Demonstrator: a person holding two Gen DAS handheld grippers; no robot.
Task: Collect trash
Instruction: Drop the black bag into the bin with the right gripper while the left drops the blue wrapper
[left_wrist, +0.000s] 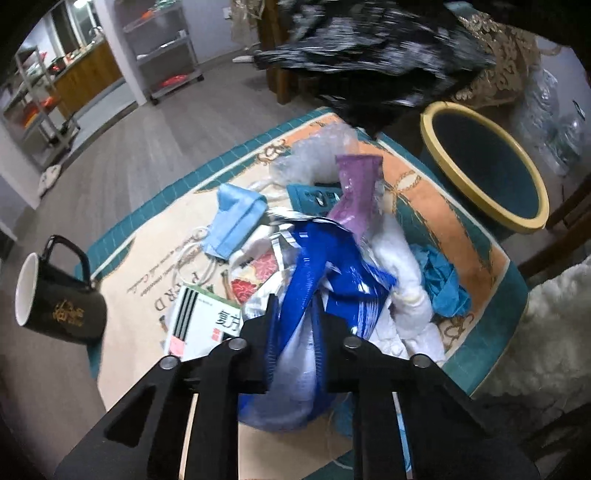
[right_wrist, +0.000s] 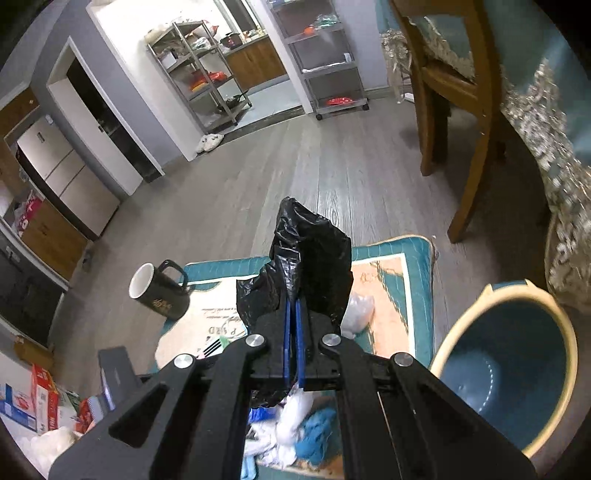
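Observation:
A pile of trash lies on a patterned mat (left_wrist: 424, 192): a blue face mask (left_wrist: 232, 225), a purple wrapper (left_wrist: 356, 192), clear crumpled plastic (left_wrist: 314, 155), a white medicine box (left_wrist: 207, 321), white tissue (left_wrist: 402, 266) and teal paper (left_wrist: 443, 284). My left gripper (left_wrist: 295, 317) is shut on a blue-and-white plastic wrapper (left_wrist: 314, 266) at the near side of the pile. My right gripper (right_wrist: 294, 317) is shut on a black plastic bag (right_wrist: 310, 266), held up above the mat (right_wrist: 391, 295). In the left wrist view the black bag (left_wrist: 369, 55) hangs blurred at the top.
A teal bin with a yellow rim (left_wrist: 484, 166) (right_wrist: 509, 365) stands right of the mat. A black mug (left_wrist: 59, 291) (right_wrist: 162, 291) sits at the mat's left edge. A wooden chair (right_wrist: 454, 122), metal shelf racks (right_wrist: 207, 74) and boxes (right_wrist: 37, 398) surround the grey wood floor.

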